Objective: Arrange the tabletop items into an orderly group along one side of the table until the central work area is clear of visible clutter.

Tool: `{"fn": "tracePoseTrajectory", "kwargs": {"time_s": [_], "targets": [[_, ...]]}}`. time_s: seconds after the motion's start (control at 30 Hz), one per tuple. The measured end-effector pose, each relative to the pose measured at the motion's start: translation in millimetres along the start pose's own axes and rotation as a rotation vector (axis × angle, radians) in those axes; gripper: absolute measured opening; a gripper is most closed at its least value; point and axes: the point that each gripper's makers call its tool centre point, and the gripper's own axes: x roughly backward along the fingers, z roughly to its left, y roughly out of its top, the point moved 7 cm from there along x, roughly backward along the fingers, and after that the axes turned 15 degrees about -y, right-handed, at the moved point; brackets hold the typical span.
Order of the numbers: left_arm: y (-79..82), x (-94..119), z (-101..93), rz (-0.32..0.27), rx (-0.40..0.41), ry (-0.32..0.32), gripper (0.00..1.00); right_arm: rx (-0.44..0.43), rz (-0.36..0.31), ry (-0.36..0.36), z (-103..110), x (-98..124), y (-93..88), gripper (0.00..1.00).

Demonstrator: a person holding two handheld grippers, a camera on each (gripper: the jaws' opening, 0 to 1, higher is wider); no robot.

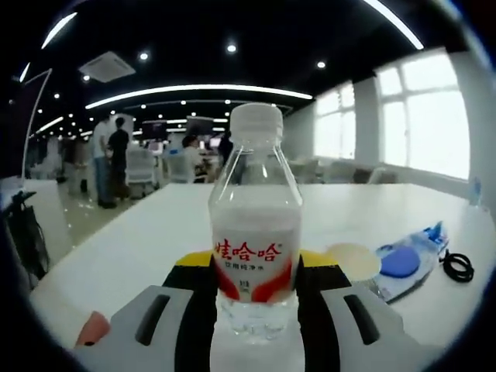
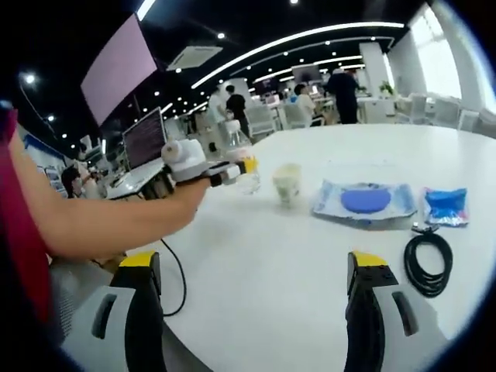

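A clear water bottle (image 1: 256, 225) with white cap and red-and-white label stood upright on the white table (image 1: 139, 232), pinched between the left gripper (image 1: 256, 310) jaws; the right gripper (image 2: 252, 310) hovered spread wide, holding nothing

Beyond the white counter (image 2: 325, 271) we see an open office: people (image 1: 118, 159) standing among desks and chairs, curved light strips (image 1: 198, 91) on a dark ceiling, and bright windows (image 1: 434, 116). We also see a laptop (image 2: 145, 139) and a big screen (image 2: 118, 68).
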Motion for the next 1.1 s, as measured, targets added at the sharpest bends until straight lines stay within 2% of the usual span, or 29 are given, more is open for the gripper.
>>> {"fn": "tracePoseTrajectory", "kwargs": {"time_s": [0.3,0.47,0.5,0.57,0.73,0.97,1.1], "targets": [[-9.0,-7,1.4,0.0,-0.008,0.008,0.37,-0.017,0.02,-0.011,-4,-2,-3.9,0.98],[-19.1,-9,1.2,0.006,0.009,0.013,0.37,-0.024,0.025,-0.014,-6,-3,-4.7,0.98],[-17.5,-12,2.0,-0.014,-0.005,0.022,0.37,-0.022,0.028,-0.014,-6,-3,-5.5,0.98],[-17.1,-16,0.8,-0.005,-0.004,0.017,0.37,-0.021,0.034,-0.015,-6,-4,-6.8,0.98],[-18.4,-11,1.4,-0.027,0.016,0.033,0.37,-0.025,0.031,-0.017,-6,-4,-6.4,0.98],[-18.9,-7,0.3,-0.009,-0.015,0.034,0.37,-0.024,0.03,-0.018,-6,-4,-6.6,0.98],[-22.3,-3,-2.2,-0.022,-0.033,0.039,0.38,-0.025,0.027,-0.019,-6,-3,-6.0,0.97]]}}
